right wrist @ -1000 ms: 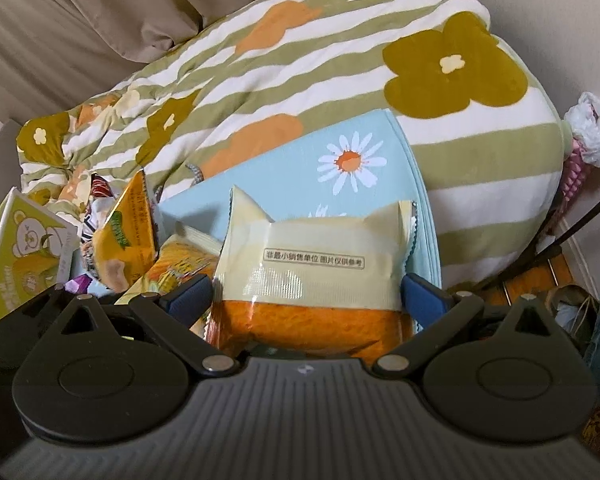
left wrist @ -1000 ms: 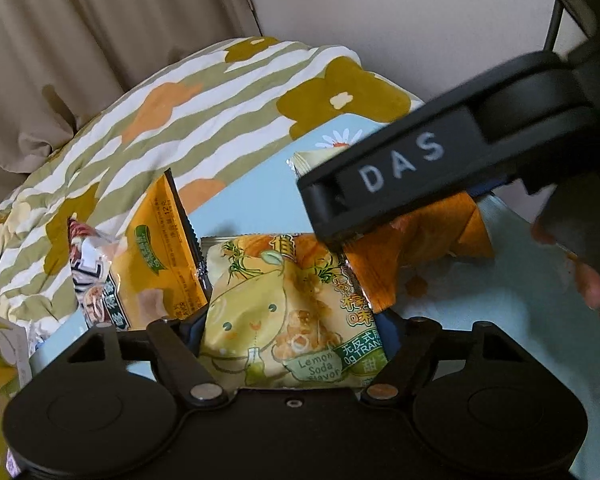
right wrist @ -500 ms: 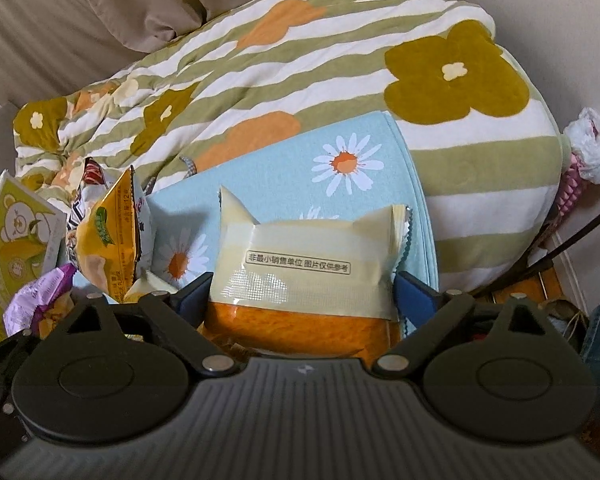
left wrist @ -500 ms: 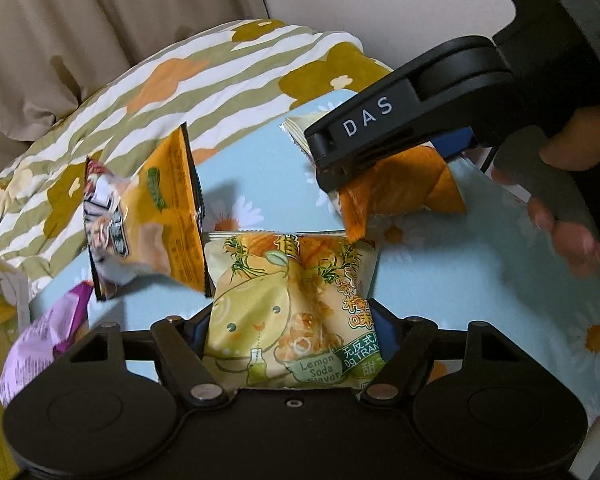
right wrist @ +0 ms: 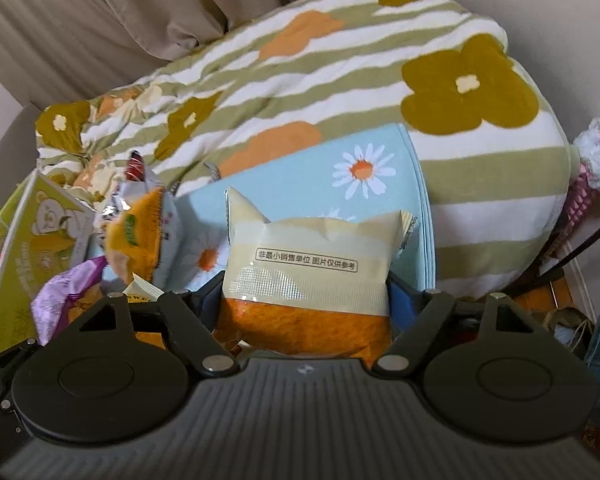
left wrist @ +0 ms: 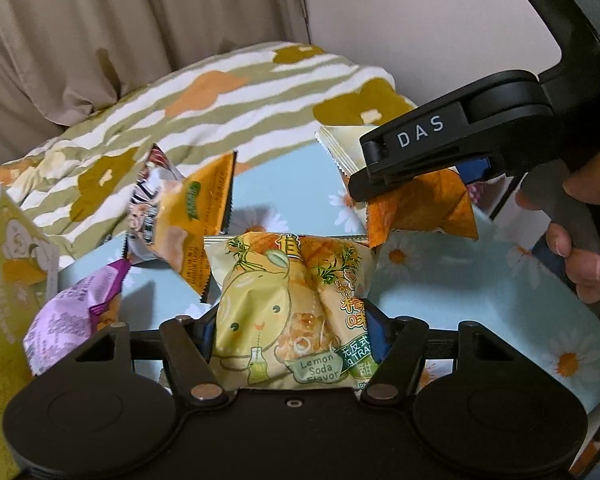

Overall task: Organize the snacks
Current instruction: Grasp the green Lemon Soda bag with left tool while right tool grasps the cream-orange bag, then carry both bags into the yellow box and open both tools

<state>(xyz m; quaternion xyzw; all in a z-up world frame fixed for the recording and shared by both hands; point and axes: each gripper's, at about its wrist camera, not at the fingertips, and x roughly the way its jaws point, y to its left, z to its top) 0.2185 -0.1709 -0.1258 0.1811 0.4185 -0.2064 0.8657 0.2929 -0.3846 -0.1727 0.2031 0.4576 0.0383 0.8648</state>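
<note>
Beige curtains [left wrist: 100, 40] hang behind a bed, and a striped quilt with big flowers [right wrist: 340, 80] is piled on it. On the quilt lies a light blue cloth with daisies [left wrist: 480, 280], and I use this cloth as my landmark.

My left gripper [left wrist: 292, 332] is over the near edge of the blue cloth. Its jaws are closing, and the lemon soda snack pack [left wrist: 288, 300] stands between them, with the blue pads pressing on both its sides.

My right gripper [right wrist: 306, 300] is above the far right part of the cloth. Its jaws are also closing, around a cream and orange snack pack [right wrist: 308, 272]; the pads touch its sides. In the left view this pack [left wrist: 420, 204] hangs just above the cloth, and my hand [left wrist: 580, 248] grips the handle.

At the left edge of the cloth an orange pack [left wrist: 204, 216] stands upright, touching a silver pack [left wrist: 148, 208]. A purple pack [left wrist: 72, 312] lies just beside them, and a green box with a bear [right wrist: 40, 248] leans further left, off the cloth.
</note>
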